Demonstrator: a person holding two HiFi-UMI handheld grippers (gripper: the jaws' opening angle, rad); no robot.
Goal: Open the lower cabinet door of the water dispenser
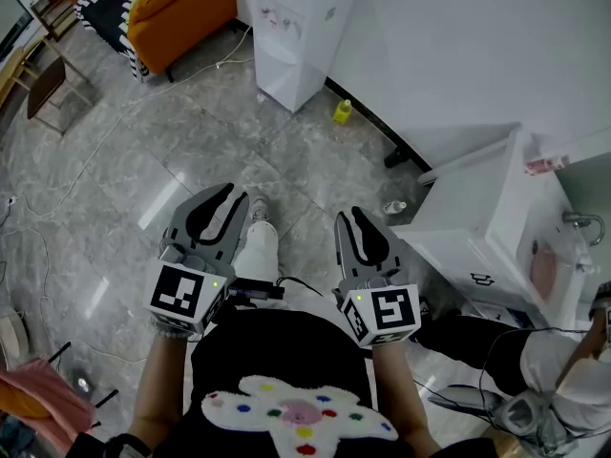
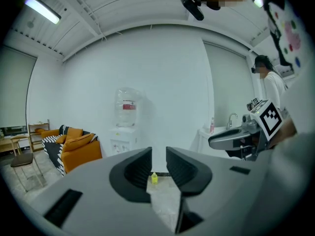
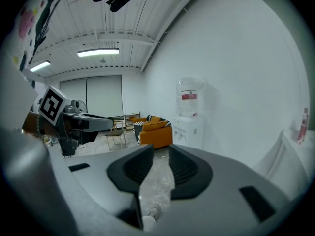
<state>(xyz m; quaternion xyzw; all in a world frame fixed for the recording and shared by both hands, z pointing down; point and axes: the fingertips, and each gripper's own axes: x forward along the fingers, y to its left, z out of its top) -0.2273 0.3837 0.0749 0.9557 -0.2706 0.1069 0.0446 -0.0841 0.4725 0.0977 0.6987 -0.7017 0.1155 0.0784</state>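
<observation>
Head view: water dispenser far off against the wall, well apart from left gripper and right gripper — grey marble floor between. Left gripper view: jaws narrowly apart, nothing between; dispenser far, left of gap. Right gripper view: narrow gap, nothing between — dispenser far right, orange sofa beside it.

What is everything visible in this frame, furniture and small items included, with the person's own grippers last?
white water dispenser with clear bottle: one, white, against the far wall
orange fabric sofa: one, orange, left of the dispenser
black-and-white striped fabric: one, beside the sofa
brown wooden chair: one, brown, left edge
small yellow plastic bottle: one, yellow, on the floor by the wall
clear plastic bottle: one, clear, on the floor near the counter
white counter with faucet: one, white, right side
second person: one, lower right corner
left gripper: one, grey, jaws slightly apart, empty
right gripper: one, grey, jaws slightly apart, empty
</observation>
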